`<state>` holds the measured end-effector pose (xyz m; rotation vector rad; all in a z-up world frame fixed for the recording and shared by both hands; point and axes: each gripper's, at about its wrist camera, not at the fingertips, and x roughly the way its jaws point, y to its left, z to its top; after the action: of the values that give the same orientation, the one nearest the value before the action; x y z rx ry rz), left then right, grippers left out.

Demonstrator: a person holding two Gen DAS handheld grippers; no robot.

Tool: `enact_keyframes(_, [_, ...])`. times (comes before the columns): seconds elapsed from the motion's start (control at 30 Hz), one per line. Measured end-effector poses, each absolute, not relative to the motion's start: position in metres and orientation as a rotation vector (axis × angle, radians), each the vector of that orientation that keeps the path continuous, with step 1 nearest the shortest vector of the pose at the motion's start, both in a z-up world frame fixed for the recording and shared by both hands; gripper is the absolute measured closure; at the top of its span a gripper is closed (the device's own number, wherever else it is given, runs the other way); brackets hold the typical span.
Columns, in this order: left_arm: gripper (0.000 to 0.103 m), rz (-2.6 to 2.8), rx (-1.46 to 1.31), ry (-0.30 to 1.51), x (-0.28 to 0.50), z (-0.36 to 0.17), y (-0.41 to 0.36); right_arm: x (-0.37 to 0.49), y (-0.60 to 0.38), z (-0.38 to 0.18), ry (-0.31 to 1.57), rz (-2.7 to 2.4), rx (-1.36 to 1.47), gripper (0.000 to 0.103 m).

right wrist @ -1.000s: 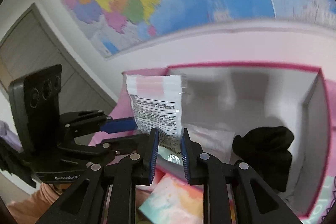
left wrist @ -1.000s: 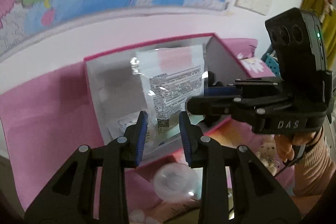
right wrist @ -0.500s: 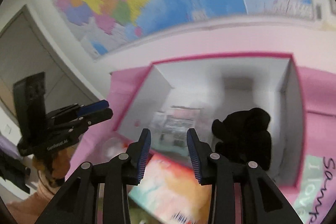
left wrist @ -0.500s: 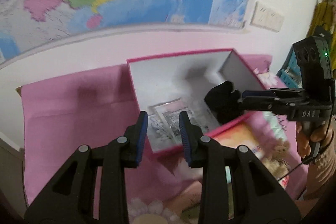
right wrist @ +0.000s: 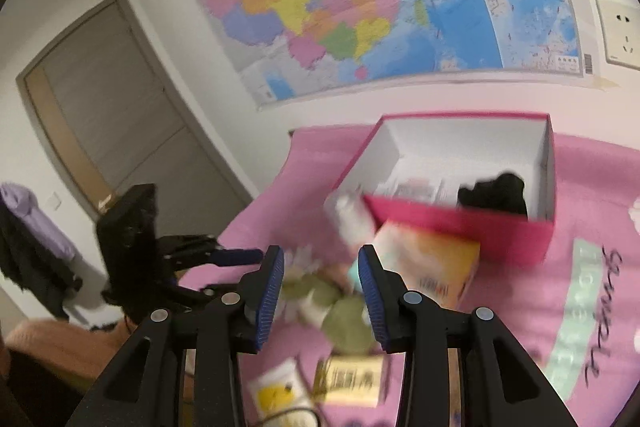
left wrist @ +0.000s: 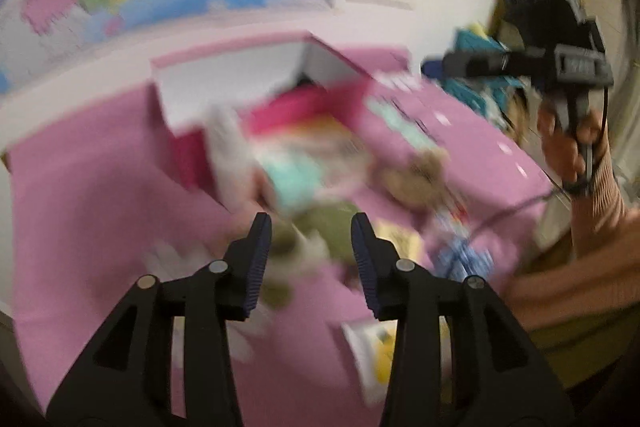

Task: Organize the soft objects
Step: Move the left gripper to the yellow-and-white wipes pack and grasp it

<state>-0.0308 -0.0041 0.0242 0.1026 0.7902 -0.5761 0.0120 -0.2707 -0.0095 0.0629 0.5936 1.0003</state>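
A pink box (right wrist: 460, 227) with white inner walls stands on the pink cloth. In it lie a black soft item (right wrist: 494, 193) and a clear printed packet (right wrist: 416, 187). In front of the box lie a green plush toy (right wrist: 344, 311), an orange tissue pack (right wrist: 428, 259) and a white soft lump (right wrist: 352, 215). My left gripper (left wrist: 311, 231) hovers over the green plush (left wrist: 332, 227), its jaws opening with nothing between the pads. My right gripper (right wrist: 320, 259) is open and empty above the same pile. The left wrist view is badly blurred.
A gold packet (right wrist: 352, 381) and a white-and-yellow packet (right wrist: 276, 393) lie near the front. A brown bear plush (left wrist: 420, 171) sits right of the pile. A person's hand (left wrist: 568, 147) holds the right gripper. A map covers the wall; a door is at left.
A second ago both grippers pinched the clear packet above the box. It now lies in the box. Both grippers have let go, drawn back from the box and widened their jaws.
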Motion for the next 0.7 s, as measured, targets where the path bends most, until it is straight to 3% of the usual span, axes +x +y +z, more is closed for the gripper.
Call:
enact_keyframes(0.3, [0.06, -0.659, 0.058, 0.979, -0.06, -0.03, -0.007, -0.046, -0.295, -0.086, 0.822, 0.987, 0.09, 0.064])
enact_keyframes(0.7, [0.057, -0.689, 0.017, 1.065, -0.08, -0.056, -0.009, -0.058, -0.276, -0.174, 1.079, 0.976, 0.155, 0.063])
